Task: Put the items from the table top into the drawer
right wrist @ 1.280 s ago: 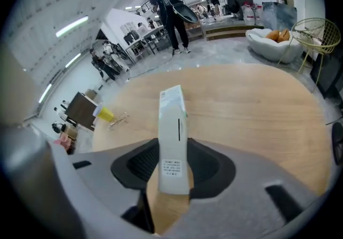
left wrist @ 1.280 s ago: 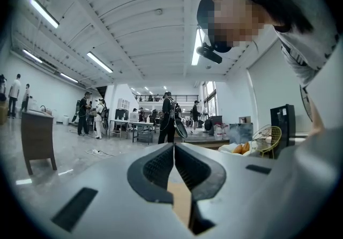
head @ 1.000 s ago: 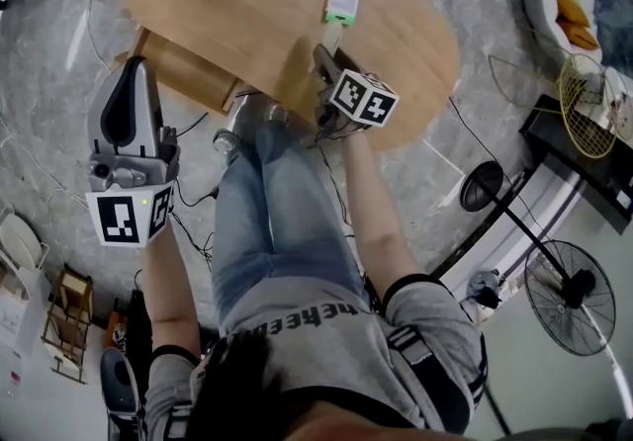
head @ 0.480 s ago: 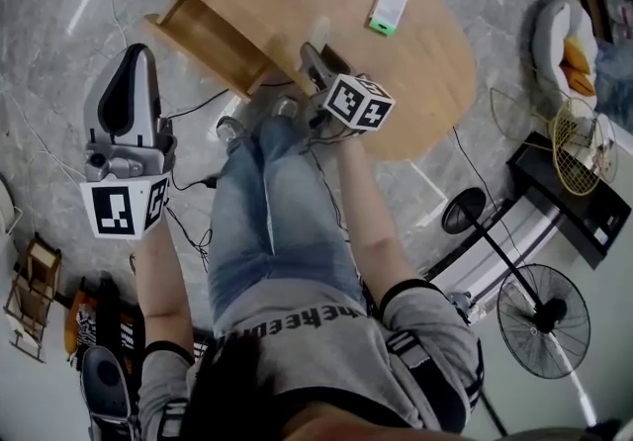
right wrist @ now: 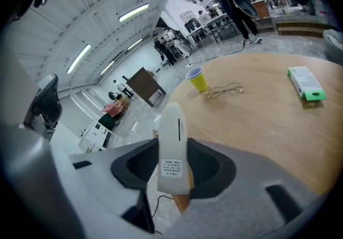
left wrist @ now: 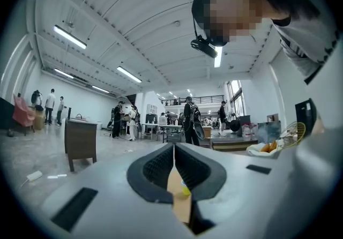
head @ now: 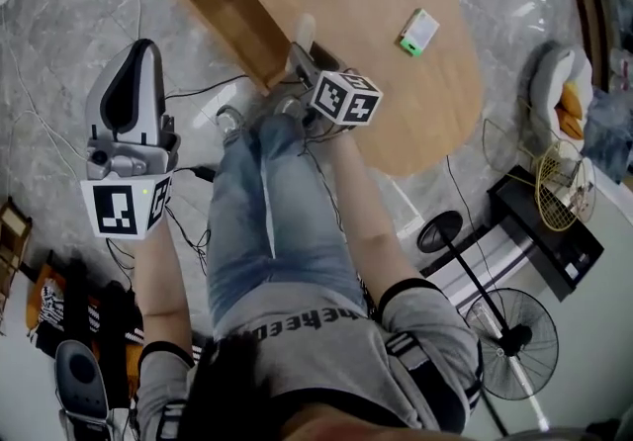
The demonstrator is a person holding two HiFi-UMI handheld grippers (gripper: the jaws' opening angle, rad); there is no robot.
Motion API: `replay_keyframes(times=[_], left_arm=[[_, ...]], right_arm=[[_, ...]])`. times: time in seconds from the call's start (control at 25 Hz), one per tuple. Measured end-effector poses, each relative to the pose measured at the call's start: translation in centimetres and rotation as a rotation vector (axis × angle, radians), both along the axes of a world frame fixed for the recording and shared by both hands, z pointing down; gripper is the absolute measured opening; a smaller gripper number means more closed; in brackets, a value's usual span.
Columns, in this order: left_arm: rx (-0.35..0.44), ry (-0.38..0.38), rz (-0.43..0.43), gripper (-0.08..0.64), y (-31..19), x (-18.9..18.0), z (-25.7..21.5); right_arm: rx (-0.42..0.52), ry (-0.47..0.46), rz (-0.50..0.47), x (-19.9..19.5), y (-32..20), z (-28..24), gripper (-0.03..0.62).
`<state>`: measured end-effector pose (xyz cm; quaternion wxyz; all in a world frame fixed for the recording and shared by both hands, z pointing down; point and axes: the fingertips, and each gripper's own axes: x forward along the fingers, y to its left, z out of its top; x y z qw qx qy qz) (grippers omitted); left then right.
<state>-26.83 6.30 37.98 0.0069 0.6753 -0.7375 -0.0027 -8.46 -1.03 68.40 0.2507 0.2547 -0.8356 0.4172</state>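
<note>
Left claw [left wrist: 174, 151], jaws together, points level; right claw [right wrist: 174, 149] tilts downward, clamping a white remote [right wrist: 172, 131].

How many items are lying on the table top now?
3: a yellow cup near the far edge, glasses beside it, a green box farther right. The right gripper, holding a white device, may hide a part of the table.

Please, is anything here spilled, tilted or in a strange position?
Nothing stands out. The cup stands upright, the glasses and the box lie flat on the table, and the drawer is pulled out. The right gripper holds a white remote, which sticks out past its jaws.
</note>
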Motion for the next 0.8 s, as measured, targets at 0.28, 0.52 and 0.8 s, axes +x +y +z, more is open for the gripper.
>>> replay_keyframes(times=[0.28, 0.52, 0.8], left_arm=[[0.003, 0.020, -0.076, 0.012, 2.8, -3.1, 1.2], [0.000, 0.035, -0.129, 0.012, 4.7, -5.4, 2.3], [-0.014, 0.058, -0.176, 0.012, 6.5, -7.5, 4.2]], right_arm=[[0.038, 0.110, -0.197, -4.4, 2.7, 2.9, 0.169], [0.064, 0.214, -0.324, -6.5, 4.1, 6.2, 0.169], [0.075, 0.344, -0.433, -7.5, 5.4, 10.9, 0.169]])
